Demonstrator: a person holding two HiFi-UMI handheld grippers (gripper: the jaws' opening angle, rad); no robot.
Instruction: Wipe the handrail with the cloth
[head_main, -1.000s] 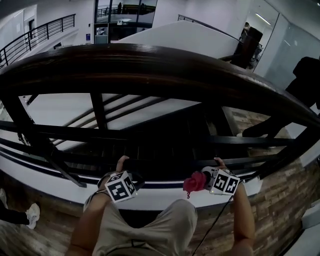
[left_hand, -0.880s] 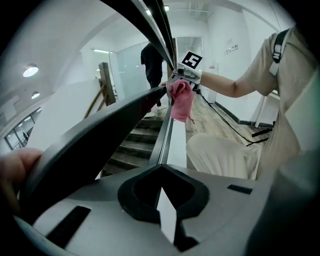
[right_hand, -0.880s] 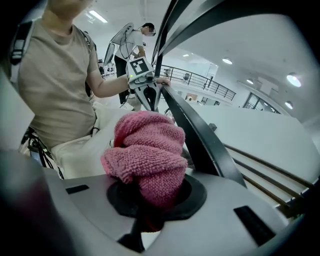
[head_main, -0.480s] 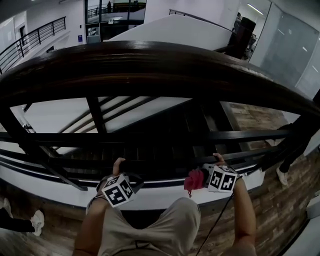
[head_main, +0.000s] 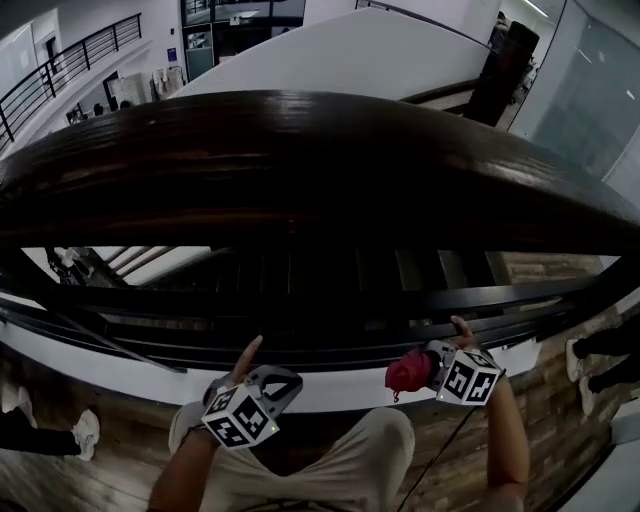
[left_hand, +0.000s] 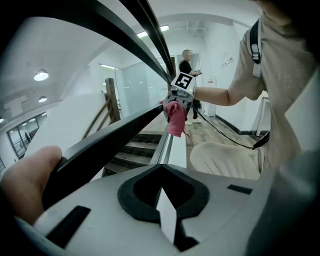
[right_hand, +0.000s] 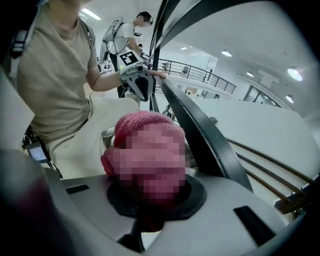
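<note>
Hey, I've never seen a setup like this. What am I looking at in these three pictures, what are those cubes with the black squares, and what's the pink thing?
There is no robot here. A person stands at a railing and holds a gripper in each hand, and the patterned cubes are parts of those grippers. The head view comes from a camera on the person's head, looking steeply down over the dark handrail and the black bars beneath it. The other two pictures come from cameras riding on the grippers, each looking along its own jaws. The left gripper has its jaws shut with nothing between them. The right gripper has its jaws shut on a pink cloth, bunched into a wad and held low, well below the top of the handrail.
</note>
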